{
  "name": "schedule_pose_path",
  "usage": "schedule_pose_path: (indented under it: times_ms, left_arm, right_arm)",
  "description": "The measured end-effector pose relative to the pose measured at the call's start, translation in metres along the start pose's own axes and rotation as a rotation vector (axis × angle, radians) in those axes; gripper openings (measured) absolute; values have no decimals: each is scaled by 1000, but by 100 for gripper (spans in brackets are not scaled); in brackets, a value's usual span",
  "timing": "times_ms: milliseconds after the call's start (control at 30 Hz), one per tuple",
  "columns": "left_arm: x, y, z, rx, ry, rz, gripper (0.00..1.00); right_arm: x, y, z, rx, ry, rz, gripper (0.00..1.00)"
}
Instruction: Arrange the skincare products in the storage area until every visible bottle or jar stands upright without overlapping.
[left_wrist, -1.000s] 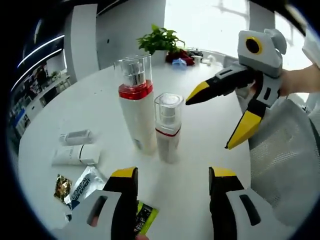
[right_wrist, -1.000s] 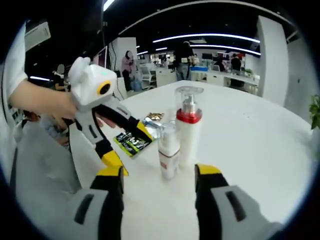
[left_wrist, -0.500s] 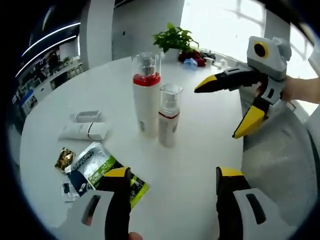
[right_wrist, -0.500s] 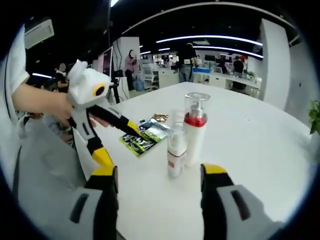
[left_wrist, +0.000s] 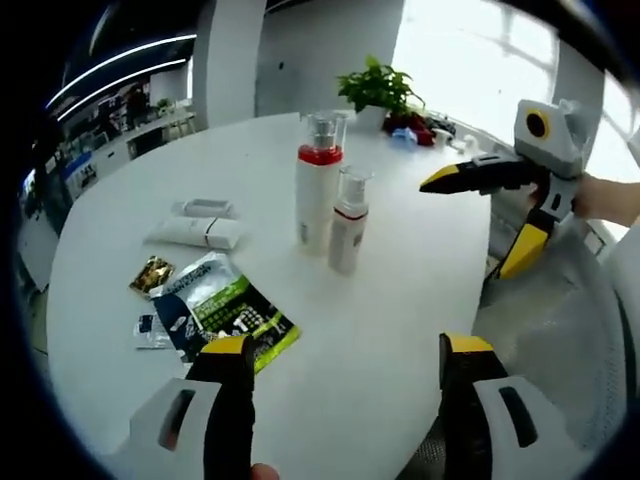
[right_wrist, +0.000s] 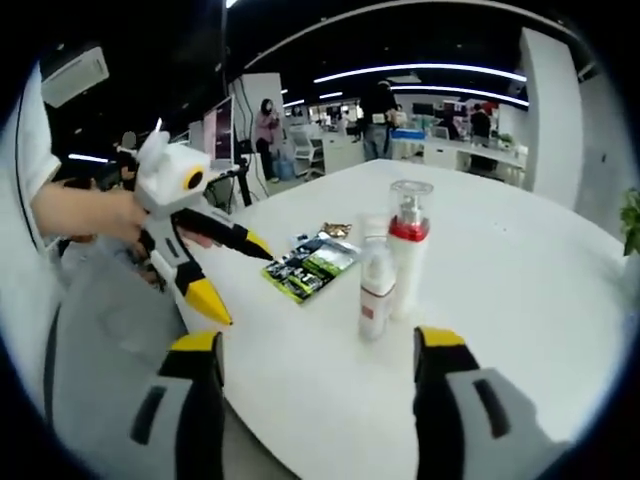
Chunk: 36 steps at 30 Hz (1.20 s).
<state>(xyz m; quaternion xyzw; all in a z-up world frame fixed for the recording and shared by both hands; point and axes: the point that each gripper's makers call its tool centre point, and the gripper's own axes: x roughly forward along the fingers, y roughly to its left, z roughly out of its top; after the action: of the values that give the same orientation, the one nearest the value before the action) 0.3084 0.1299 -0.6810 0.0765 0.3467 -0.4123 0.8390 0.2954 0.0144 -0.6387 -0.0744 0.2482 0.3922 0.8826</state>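
Tubes: at about nine o'clock in the left gripper view we saw a small tube (left_wrist: 205, 207) and a larger white tube (left_wrist: 195, 232) lying flat, side by side on the white table (left_wrist: 400, 310); we judged these the work still left.
Sachets: at roughly eight o'clock a gold sachet (left_wrist: 153, 275) and a green-and-dark packet (left_wrist: 222, 314) lay flat, the packet overlapping other sachets.
Bottles: near twelve o'clock the red-collared pump bottle (left_wrist: 318, 182) and the shorter pump bottle (left_wrist: 347, 220) stood upright, just beside each other; we could not tell if they touched. We counted this part done.
Left gripper (left_wrist: 345, 415): at six o'clock, jaws wide apart and holding nothing, well short of the bottles.
Right gripper (left_wrist: 485, 225): at about three o'clock, off the table edge, jaws spread, nothing between them.
Progress: we judged two items standing, two tubes yet to be raised.
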Motion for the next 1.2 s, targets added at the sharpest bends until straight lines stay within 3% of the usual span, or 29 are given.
schedule_pose_path:
  times_ms: [500, 1000, 1200]
  left_arm:
    - [-32, 0, -14, -81, -29, 77, 81]
    - [-47, 0, -22, -133, -41, 122, 88]
    - [-52, 0, -23, -134, -50, 134, 91]
  right_arm:
    - [-18, 4, -6, 40, -19, -16, 83]
    - [-30, 12, -11, 106, -24, -27, 87]
    - [-31, 12, -12, 87, -13, -43, 93]
